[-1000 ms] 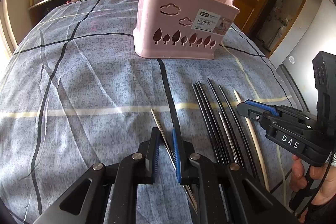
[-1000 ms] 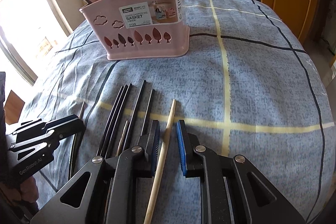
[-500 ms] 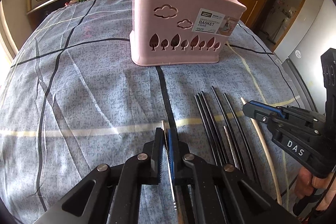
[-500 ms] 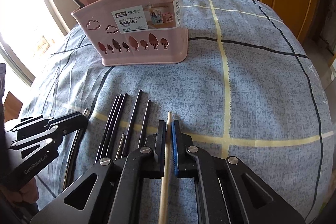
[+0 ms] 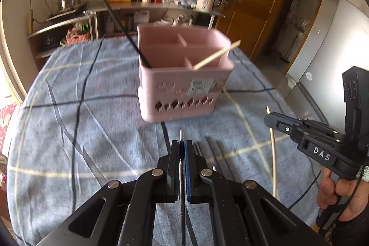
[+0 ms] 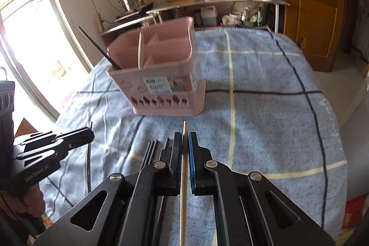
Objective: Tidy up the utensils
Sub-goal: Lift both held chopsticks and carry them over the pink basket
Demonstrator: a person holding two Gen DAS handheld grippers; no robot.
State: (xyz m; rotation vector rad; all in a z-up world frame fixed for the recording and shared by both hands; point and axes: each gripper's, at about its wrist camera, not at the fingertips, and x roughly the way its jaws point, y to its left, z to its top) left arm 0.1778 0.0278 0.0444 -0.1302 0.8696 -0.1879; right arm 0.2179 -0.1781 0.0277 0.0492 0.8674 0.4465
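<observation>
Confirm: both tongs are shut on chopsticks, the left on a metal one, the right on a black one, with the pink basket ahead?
Not quite. The right tongs grip a pale wooden chopstick, not a black one, as the right wrist view shows. The left tongs do hold a metal chopstick, pink basket ahead.

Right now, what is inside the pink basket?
The pink basket holds one black chopstick leaning out at its left end and one pale wooden chopstick in a front compartment. Their lower ends and the compartment floors are hidden by the walls.
</observation>
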